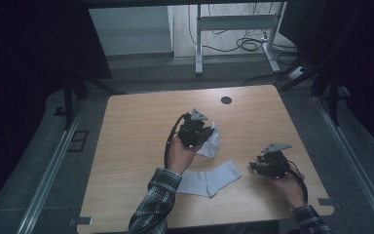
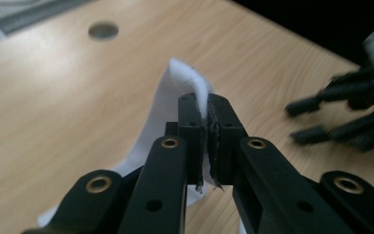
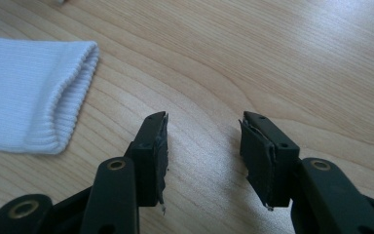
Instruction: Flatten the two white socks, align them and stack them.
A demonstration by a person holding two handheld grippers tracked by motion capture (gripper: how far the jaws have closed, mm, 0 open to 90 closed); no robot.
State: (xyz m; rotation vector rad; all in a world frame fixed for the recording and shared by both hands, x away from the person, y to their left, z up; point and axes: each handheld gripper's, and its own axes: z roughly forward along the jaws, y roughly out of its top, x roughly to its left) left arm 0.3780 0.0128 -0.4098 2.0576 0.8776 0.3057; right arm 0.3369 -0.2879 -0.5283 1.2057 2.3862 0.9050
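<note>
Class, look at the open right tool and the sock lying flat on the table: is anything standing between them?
Nothing visible does. The right tool hangs open over bare table, and the flat sock's ribbed cuff lies just beside it, with only wood grain between them.

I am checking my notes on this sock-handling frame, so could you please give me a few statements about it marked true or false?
1. The left gripper is shut on a white sock. True.
2. The right gripper holds the other sock. False: its fingers are open over bare table, with that sock's ribbed cuff lying beside them.
3. The table is wooden with a round hole near its far edge. True.
4. Both socks are black. False: they are white.
</note>
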